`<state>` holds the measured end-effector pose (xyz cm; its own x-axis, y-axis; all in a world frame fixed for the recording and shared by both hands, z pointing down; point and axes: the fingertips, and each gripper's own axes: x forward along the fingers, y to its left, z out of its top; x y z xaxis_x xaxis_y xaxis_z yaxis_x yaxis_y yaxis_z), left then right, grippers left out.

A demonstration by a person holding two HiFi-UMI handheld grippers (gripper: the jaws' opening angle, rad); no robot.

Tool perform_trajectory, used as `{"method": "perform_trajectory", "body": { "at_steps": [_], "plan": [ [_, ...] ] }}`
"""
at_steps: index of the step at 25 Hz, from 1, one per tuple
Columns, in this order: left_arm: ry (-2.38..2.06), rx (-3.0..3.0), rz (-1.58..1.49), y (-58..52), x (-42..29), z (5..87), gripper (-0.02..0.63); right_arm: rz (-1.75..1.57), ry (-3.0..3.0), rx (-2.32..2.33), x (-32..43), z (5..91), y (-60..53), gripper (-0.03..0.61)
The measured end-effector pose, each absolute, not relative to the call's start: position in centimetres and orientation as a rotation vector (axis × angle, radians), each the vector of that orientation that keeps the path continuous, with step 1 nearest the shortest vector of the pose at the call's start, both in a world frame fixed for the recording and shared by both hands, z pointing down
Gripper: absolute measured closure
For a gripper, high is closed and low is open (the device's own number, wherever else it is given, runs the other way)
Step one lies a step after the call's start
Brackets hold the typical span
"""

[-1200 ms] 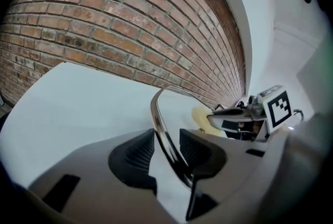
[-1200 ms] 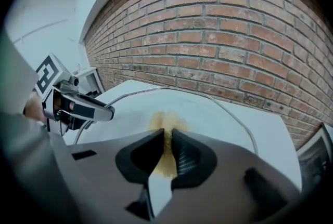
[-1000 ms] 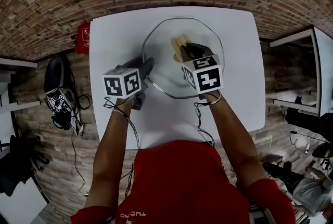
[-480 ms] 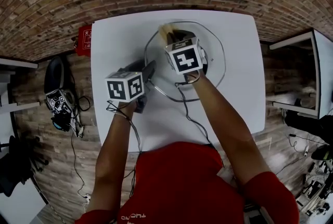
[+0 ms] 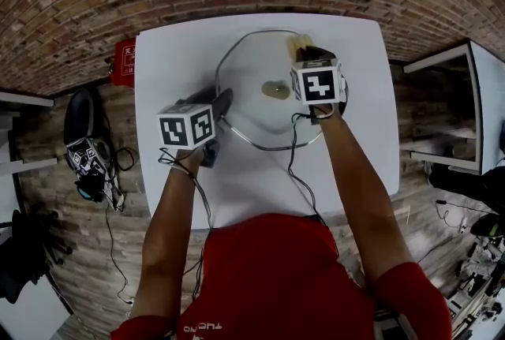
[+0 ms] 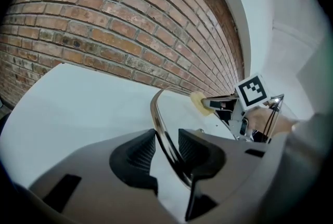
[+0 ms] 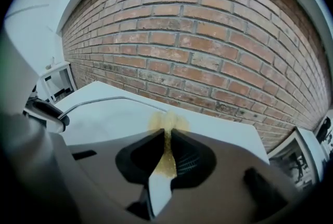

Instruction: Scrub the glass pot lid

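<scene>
Between the left tongs [image 6: 166, 147] the lid [image 6: 156, 114] rim runs edge-on. The jaws are partly apart and clamped on that metal rim, and the glass spreads off ahead and to the right of them over the white counter [image 6: 78, 98]. From the head view, these tongs [image 5: 223, 104] sit at the lid's [image 5: 260, 116] near-left edge. The knob [image 5: 276, 87] lies ahead-right of them, just left of the right tongs [image 5: 306, 54]. The right tongs [image 7: 167, 146] are nearly closed, pinching a thin yellow sponge [image 7: 167, 123] that sticks out past the tips. The sponge [image 5: 301, 41] is at the lid's far-right rim, well apart from the left tongs; whether it presses on the glass I can't tell. The left gripper view shows the sponge [image 6: 200, 103] and right tongs ahead-right, beyond the rim. A brick wall [image 7: 208, 41] stands behind the counter [image 7: 223, 132], ahead of the right tongs. The lid rim [image 7: 104, 100] curves off to their left.
</scene>
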<state>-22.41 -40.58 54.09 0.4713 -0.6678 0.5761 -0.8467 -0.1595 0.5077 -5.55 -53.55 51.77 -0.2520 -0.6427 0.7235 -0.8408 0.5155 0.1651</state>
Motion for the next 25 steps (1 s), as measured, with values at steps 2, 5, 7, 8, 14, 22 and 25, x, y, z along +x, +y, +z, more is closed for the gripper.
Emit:
{"method": "perform_trajectory", "body": {
  "at_steps": [2,5,7,8,14,22,25],
  "plan": [
    [-1.264,1.898,0.274,-40.6,-22.4,54.1,0.468,0.353,-2.004,1.197,-6.2,51.5,-52.4,0.525],
    [-1.265,1.898,0.271,-40.5,-22.5,54.1,0.468,0.417,-2.112,1.102,-10.5,50.5,-48.9,0.525],
    [-1.266,1.9,0.271,-40.6,-22.5,54.1,0.469,0.462,-2.175,1.022,-13.9,50.3,-46.2,0.525],
    [-1.266,1.901,0.271,-40.6,-22.5,54.1,0.469,0.474,-2.194,0.985,-15.3,50.4,-45.1,0.526],
    [-1.264,1.906,0.283,-40.6,-22.4,54.0,0.468,0.454,-2.158,0.881,-18.2,52.9,-42.8,0.525],
    [-1.267,1.906,0.283,-40.5,-22.3,54.1,0.468,0.388,-1.964,1.006,-9.7,53.6,-45.5,0.525],
    [-1.265,1.907,0.281,-40.5,-22.2,54.1,0.468,0.412,-1.868,1.119,-3.8,53.1,-46.6,0.525]
  ]
}}
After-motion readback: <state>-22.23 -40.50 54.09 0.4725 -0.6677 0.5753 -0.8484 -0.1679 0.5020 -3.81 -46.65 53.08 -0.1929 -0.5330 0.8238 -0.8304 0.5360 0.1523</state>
